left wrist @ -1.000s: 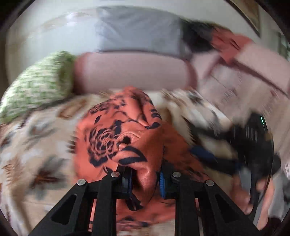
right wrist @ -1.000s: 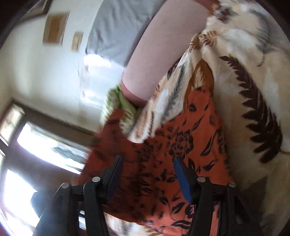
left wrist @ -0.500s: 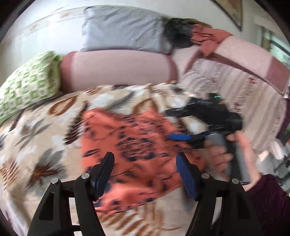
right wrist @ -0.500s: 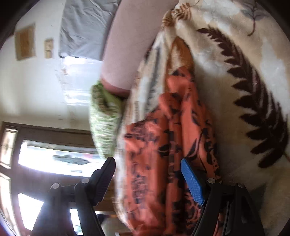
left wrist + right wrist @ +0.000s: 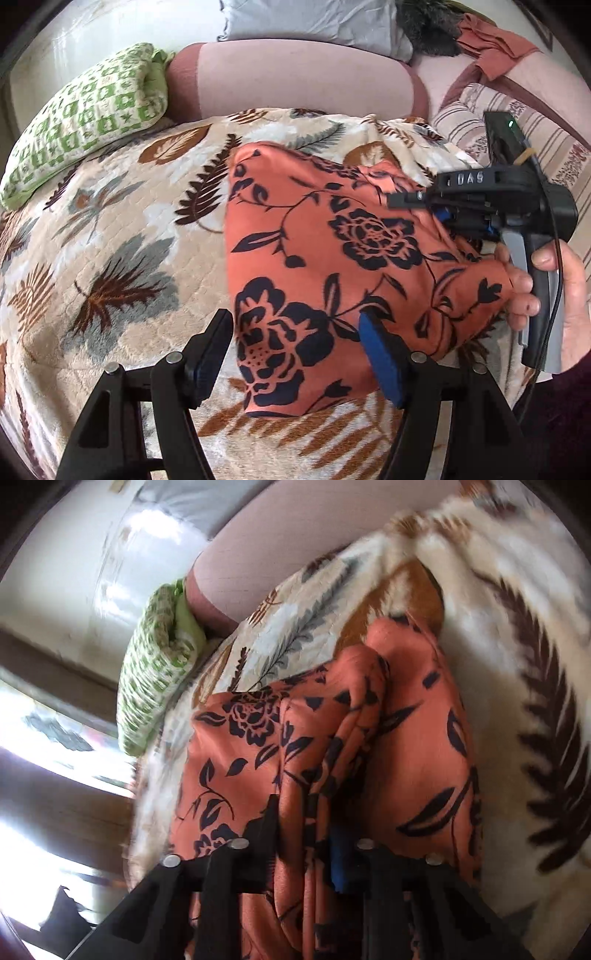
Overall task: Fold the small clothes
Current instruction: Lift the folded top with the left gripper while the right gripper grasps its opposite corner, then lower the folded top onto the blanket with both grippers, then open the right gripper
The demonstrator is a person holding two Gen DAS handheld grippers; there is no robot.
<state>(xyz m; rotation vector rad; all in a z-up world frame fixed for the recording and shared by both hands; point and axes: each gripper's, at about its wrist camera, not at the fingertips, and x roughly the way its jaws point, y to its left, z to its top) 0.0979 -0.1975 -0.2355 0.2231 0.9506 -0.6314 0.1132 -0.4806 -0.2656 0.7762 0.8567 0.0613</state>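
Centrally on the leaf-patterned blanket [image 5: 122,236] an orange garment with dark floral print [image 5: 332,266] is spread, its near edge lying between the 2 fingers of the left gripper [image 5: 295,354]. That gripper is held wide open just above the blanket, and nothing is gripped by it; its blue pad [image 5: 380,362] is seen over the cloth's lower edge. At the garment's right side the right gripper [image 5: 443,218] is seen from the left wrist view, carried in the person's right hand [image 5: 546,291], with the cloth bunched against it. From the right wrist view, the right gripper [image 5: 306,819] is closed to a narrow gap, and a raised fold of the garment [image 5: 332,738] is pinched between its fingers. A green-and-white checked pillow [image 5: 85,114] is seen at the blanket's far left, beside a pink bolster [image 5: 295,81]. A grey pillow [image 5: 314,18] is propped behind the bolster. A striped pink cover [image 5: 517,122] lies at the right.
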